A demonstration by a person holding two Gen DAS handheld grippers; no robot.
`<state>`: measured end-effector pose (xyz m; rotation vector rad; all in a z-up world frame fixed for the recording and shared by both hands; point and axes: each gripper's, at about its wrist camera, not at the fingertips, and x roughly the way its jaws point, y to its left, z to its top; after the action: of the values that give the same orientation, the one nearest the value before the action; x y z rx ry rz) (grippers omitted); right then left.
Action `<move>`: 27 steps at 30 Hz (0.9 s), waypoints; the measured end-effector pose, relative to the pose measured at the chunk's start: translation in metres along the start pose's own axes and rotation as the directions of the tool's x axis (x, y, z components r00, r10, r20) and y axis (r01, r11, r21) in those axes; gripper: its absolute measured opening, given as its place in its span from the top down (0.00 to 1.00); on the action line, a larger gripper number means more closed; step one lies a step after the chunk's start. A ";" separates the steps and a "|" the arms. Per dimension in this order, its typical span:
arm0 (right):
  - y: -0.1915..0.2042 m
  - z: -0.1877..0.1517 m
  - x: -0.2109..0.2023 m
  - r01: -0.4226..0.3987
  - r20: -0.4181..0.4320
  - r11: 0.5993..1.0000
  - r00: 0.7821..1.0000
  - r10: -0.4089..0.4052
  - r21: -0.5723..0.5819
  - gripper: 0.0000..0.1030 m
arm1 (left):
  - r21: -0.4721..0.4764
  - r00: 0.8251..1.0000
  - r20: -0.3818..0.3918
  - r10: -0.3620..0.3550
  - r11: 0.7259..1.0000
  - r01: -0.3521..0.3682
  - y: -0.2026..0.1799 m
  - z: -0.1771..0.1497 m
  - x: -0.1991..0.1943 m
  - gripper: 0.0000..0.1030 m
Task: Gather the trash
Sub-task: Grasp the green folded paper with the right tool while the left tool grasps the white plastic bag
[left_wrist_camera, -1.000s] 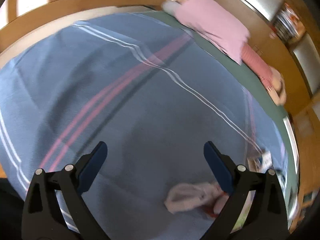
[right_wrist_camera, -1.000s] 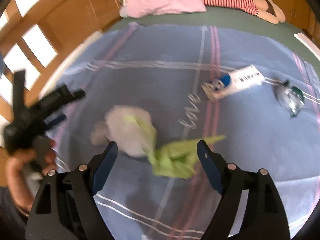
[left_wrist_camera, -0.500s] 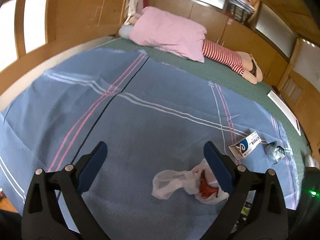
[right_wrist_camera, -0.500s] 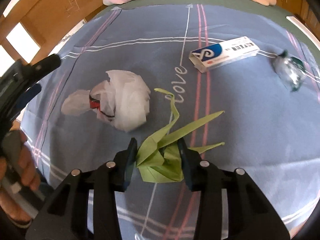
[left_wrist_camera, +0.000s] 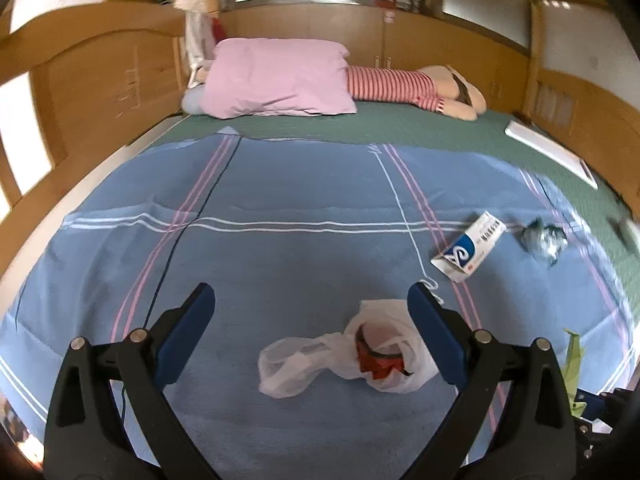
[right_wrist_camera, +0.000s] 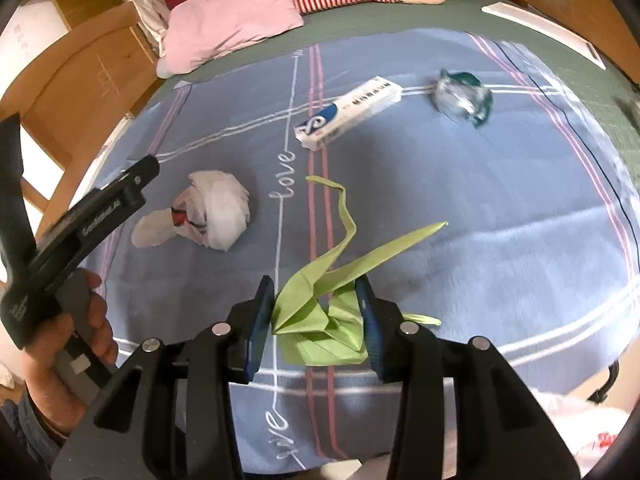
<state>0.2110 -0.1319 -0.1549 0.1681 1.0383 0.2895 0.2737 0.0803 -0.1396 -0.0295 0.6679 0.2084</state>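
Right gripper [right_wrist_camera: 318,312] pinched the green folded paper [right_wrist_camera: 320,320].
Left gripper [left_wrist_camera: 310,308] hung over the white plastic bag [left_wrist_camera: 352,360], fingers spread.

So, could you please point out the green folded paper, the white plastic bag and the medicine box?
green folded paper [right_wrist_camera: 316,316]: right wrist view, folded body between the pads.
white plastic bag [left_wrist_camera: 384,354]: left wrist view, bulging middle.
medicine box [right_wrist_camera: 352,112]: right wrist view, top face.

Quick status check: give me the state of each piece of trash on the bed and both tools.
Right tool: shut on the green folded paper.
Left tool: open, empty, above the white plastic bag.
White plastic bag: crumpled, lying loose on the blanket.
Medicine box: lying flat, untouched.
Clear wrapper: crumpled, untouched.
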 end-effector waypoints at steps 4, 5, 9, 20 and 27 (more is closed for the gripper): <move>-0.001 -0.005 0.000 0.003 -0.017 1.000 1.000 -0.003 -0.002 0.59 | 0.055 1.000 -0.015 -0.005 0.998 0.006 -0.011 -0.002 0.003 0.06; -0.001 -0.005 0.002 0.003 -0.016 1.000 1.000 -0.003 0.001 0.59 | 0.063 1.000 -0.022 -0.007 0.998 0.009 -0.014 -0.003 0.005 0.06; -0.002 -0.005 0.000 -0.003 -0.014 1.000 1.000 0.004 0.012 0.59 | 0.077 0.995 -0.076 -0.061 0.995 0.066 -0.023 -0.005 0.027 0.06; -0.005 -0.009 -0.027 0.019 0.040 1.000 0.999 -0.020 0.012 0.59 | -0.006 0.968 -0.210 -0.135 0.991 0.137 -0.013 -0.018 0.050 0.71; -0.007 -0.019 -0.046 0.040 0.069 0.999 0.997 -0.039 -0.002 0.59 | -0.042 0.981 -0.057 -0.184 0.983 0.181 0.005 -0.016 -0.010 0.71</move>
<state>0.1740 -0.1526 -0.1288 0.1532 0.9716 0.2480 0.2555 0.0818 -0.1460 -0.1320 0.7180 0.0429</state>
